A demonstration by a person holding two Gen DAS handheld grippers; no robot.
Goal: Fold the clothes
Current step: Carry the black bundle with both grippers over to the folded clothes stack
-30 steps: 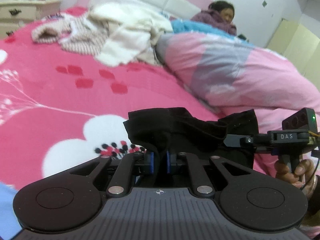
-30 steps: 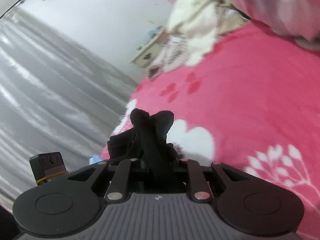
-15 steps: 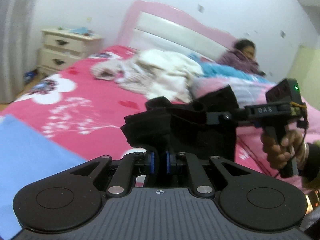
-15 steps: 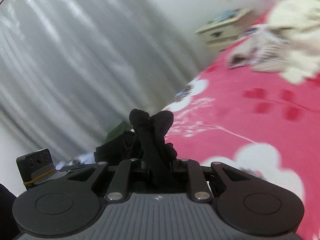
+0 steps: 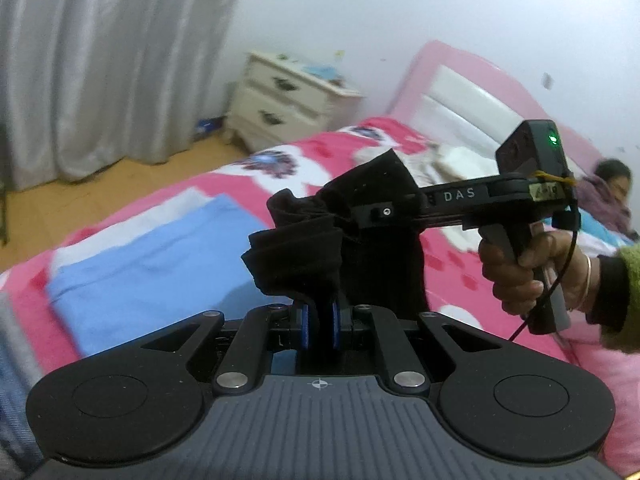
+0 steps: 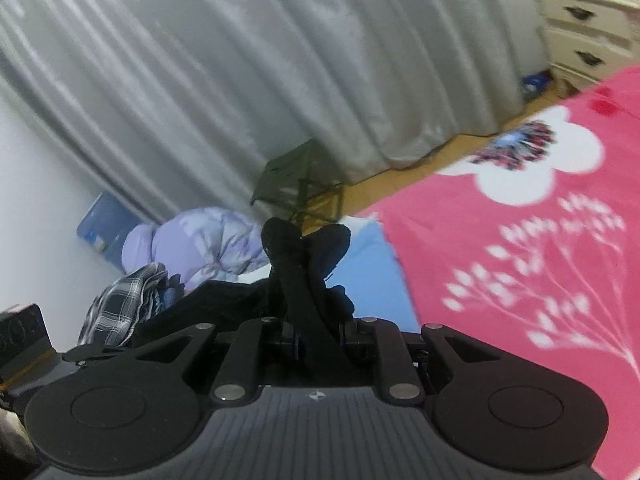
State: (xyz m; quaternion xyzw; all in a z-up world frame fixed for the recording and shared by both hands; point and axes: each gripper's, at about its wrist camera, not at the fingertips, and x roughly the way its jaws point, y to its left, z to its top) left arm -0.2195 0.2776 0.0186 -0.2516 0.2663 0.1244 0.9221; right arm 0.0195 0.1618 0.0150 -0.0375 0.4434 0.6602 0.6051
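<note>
Between the blue pads of the left tool a bunched edge of the black garment is clamped; the right tool pinches another fold. It hangs above the pink bed, soft, light and limp, so edges or corners look best for gripping.

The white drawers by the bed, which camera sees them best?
The left wrist view. There the white nightstand shows whole, with both drawers, its top and the floor under it, only a little blurred. In the right wrist view the nightstand sits at the top right edge, tilted and partly cut off.
</note>
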